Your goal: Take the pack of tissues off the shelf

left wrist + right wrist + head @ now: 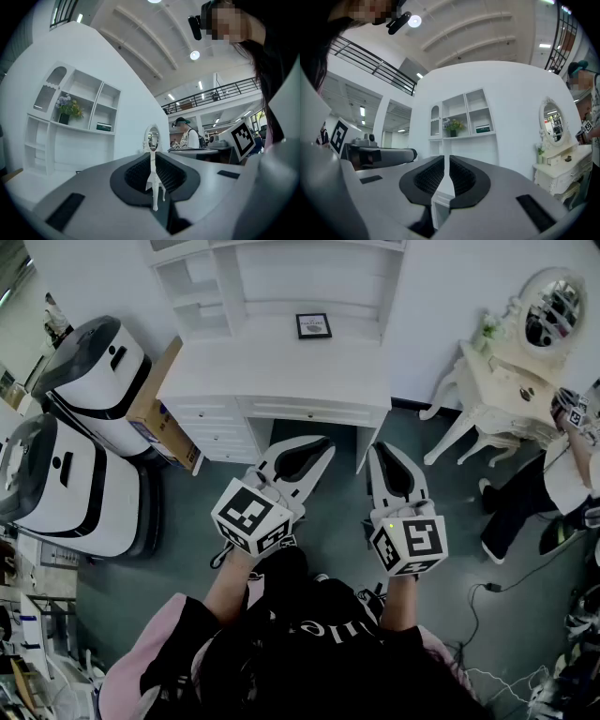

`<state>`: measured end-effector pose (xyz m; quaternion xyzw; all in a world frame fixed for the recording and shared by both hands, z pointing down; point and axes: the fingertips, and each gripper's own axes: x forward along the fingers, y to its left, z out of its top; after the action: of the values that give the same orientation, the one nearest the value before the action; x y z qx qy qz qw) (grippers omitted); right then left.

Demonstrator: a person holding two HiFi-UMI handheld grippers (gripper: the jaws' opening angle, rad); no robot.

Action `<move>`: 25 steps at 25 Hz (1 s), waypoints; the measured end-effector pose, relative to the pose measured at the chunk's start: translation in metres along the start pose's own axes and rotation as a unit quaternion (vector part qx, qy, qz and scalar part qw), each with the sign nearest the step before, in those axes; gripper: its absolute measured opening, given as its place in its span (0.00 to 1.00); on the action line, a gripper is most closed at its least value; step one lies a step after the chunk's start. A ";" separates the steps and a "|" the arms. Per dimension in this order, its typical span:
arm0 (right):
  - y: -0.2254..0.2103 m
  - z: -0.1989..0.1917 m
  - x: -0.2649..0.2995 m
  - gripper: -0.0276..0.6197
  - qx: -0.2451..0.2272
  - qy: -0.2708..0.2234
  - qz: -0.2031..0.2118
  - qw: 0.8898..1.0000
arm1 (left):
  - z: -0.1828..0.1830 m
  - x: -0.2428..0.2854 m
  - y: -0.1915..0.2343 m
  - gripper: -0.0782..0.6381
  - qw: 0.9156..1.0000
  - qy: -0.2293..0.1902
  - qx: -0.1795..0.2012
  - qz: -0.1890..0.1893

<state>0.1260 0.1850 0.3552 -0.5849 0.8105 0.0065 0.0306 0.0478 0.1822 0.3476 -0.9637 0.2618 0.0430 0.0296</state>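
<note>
The pack of tissues (103, 126), a small dark green pack, lies in a cubby of the white shelf unit (79, 122) above the desk. It shows again in the right gripper view, tissues (483, 128), to the right of a flower pot (452, 126). The head view looks down on the shelf unit (281, 277) and hides the pack. My left gripper (314, 448) and right gripper (386, 454) are held side by side over the floor in front of the desk (281, 367), well short of the shelf. Both are shut with nothing between the pads (140, 171).
Two white and black machines (94, 367) (66, 484) and a cardboard box (159, 418) stand left of the desk. A small framed picture (313, 325) sits on the desk. A white vanity (506, 381) with oval mirror is at right, a person (553, 474) beside it. Cables (487, 589) lie on the floor.
</note>
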 end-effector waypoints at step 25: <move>-0.012 -0.034 0.016 0.15 0.010 0.038 0.008 0.999 | -0.029 0.017 0.015 0.17 0.999 0.048 -0.002 0.001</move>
<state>0.1309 0.1646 0.3885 -0.5779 0.8158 -0.0235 0.0060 0.0563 0.1583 0.3746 -0.9644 0.2640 -0.0028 0.0153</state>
